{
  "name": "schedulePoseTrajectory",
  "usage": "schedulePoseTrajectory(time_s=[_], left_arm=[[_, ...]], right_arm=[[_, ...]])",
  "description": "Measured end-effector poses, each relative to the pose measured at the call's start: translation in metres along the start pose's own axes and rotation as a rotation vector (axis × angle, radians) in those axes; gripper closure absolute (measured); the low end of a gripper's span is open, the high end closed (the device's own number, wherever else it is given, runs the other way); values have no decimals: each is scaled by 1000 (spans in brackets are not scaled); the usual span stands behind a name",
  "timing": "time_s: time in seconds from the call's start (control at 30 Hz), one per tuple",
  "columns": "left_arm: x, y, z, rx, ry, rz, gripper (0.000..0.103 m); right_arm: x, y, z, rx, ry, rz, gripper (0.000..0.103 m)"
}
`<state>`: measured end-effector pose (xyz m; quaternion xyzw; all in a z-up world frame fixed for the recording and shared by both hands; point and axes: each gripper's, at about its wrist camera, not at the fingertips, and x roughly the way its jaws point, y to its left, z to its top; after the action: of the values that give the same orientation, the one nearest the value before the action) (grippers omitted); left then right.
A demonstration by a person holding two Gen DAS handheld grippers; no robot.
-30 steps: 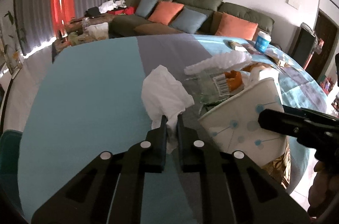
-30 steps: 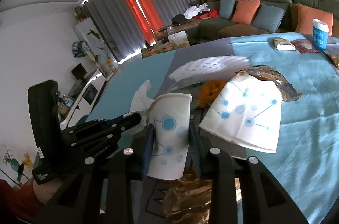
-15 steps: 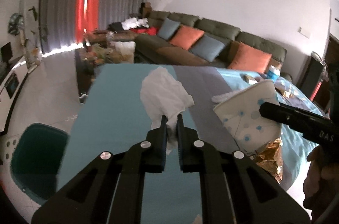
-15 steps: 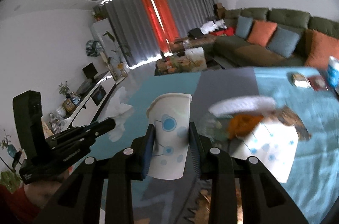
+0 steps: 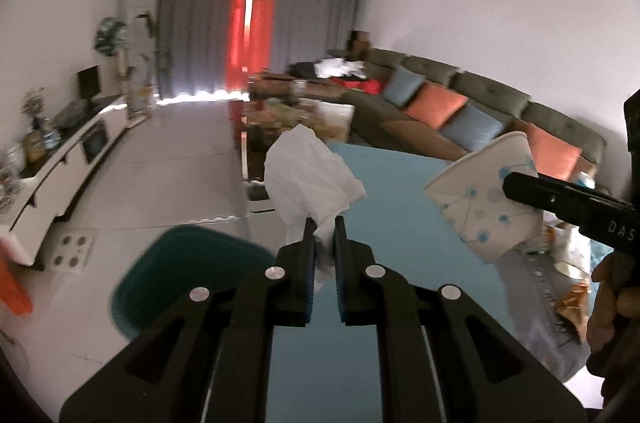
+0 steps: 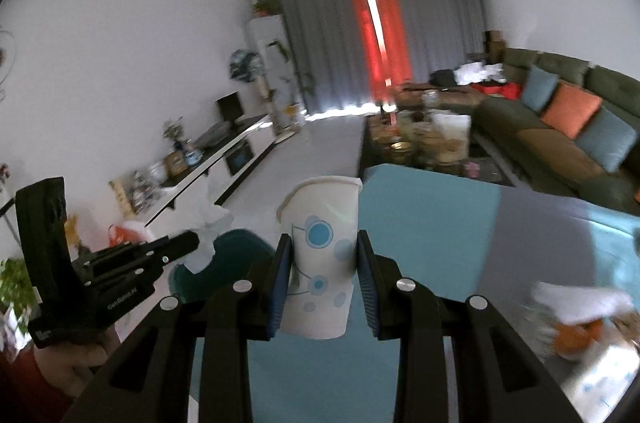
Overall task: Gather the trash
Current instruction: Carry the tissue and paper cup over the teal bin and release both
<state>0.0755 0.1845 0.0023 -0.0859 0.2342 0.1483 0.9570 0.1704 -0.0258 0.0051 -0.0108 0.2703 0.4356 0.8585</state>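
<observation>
A round, dark teal bin stands on the pale tiled floor just past the near corner of the bench; its inside is blurred and nothing can be made out in it. The bench wears a smooth cloth in turquoise with a grey band.

The left tongs are pinched nearly together on the tail of a crumpled white tissue, soft and creased, whose loose bulk billows above the blue-padded tips. The tissue hangs in the air over the bench's edge, with the bin just below and to the left in the left wrist view.

The right tongs stand at a narrow spread, clamped on the sides of a white paper cup printed with blue dots and thin lines. The cup is held upright in the right wrist view, mouth upward, its rim slightly dented; its inside cannot be seen. It too is off the bench, above the near edge, with the bin behind and to its left.

At the far right corner of the bench lie blurred scraps: something white and orange, with a crinkled golden foil wrapper by the bench's edge.
</observation>
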Motion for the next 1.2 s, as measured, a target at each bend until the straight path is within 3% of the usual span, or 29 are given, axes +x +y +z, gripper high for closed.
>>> schedulePoseTrajectory(time_s=[0.27, 0.57, 1.2], left_arm=[[-20, 60, -5, -42, 12, 111, 94], [-22, 112, -27, -109, 74, 157, 94], [68, 139, -82, -198, 253, 160, 94]], right_arm=[[49, 44, 15, -64, 69, 105, 73], [110, 84, 22, -146, 181, 158, 73], [212, 128, -4, -272, 444, 120, 73]])
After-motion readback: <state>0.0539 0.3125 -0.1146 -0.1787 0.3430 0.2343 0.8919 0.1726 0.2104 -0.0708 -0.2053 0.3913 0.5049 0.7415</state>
